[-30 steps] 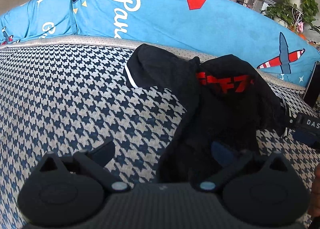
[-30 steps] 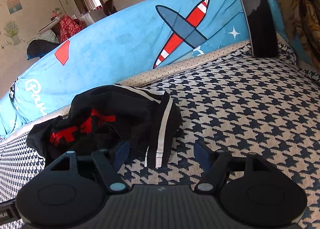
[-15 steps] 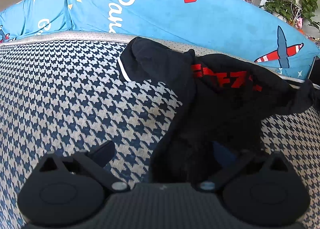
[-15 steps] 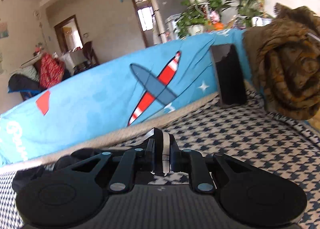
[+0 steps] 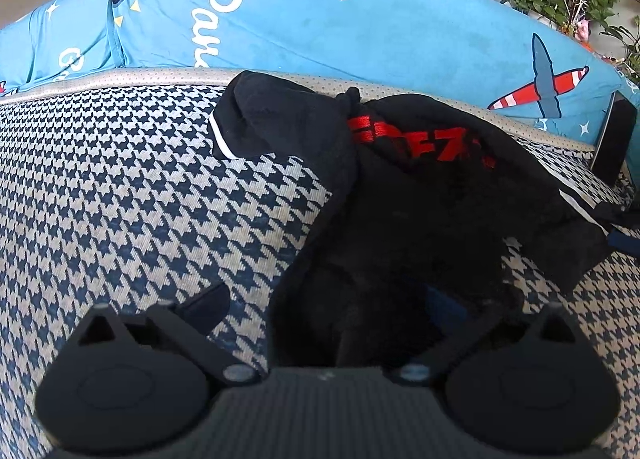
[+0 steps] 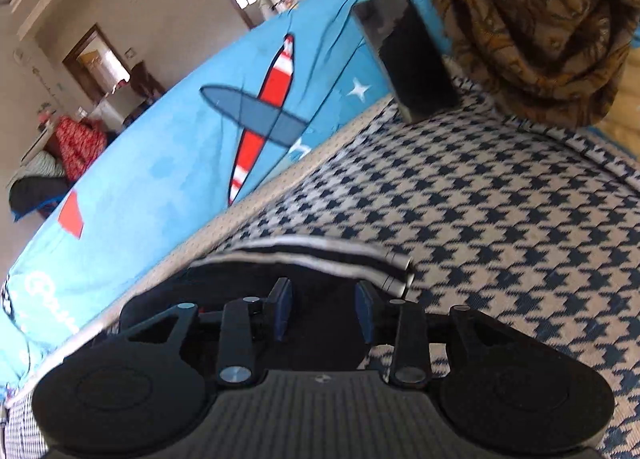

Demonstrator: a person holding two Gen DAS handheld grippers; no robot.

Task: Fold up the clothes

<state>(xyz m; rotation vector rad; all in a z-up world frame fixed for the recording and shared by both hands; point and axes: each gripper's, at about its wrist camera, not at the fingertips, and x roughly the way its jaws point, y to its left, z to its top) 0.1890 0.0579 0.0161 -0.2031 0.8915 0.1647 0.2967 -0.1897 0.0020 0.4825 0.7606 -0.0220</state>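
Note:
A crumpled black garment (image 5: 420,219) with red lettering (image 5: 420,143) and white-striped cuffs lies on the houndstooth couch seat (image 5: 140,199). My left gripper (image 5: 326,303) is open and low over the seat. The garment's near edge lies between its fingers, with its right finger (image 5: 444,303) against the cloth. In the right wrist view my right gripper (image 6: 322,311) has its jaws partly apart. Black cloth lies between them and the striped hem (image 6: 320,259) is just ahead. The garment's right corner is drawn out toward that gripper.
A blue printed cover (image 5: 300,27) drapes the backrest behind the garment. A dark flat slab (image 6: 408,59) leans against it at the right, beside a rolled brown patterned blanket (image 6: 540,27). Bare houndstooth seat (image 6: 500,219) stretches right of the garment.
The right gripper closed on the striped hem and pulled it to the right, and its jaws have since parted wider. The left gripper barely moved and stayed open.

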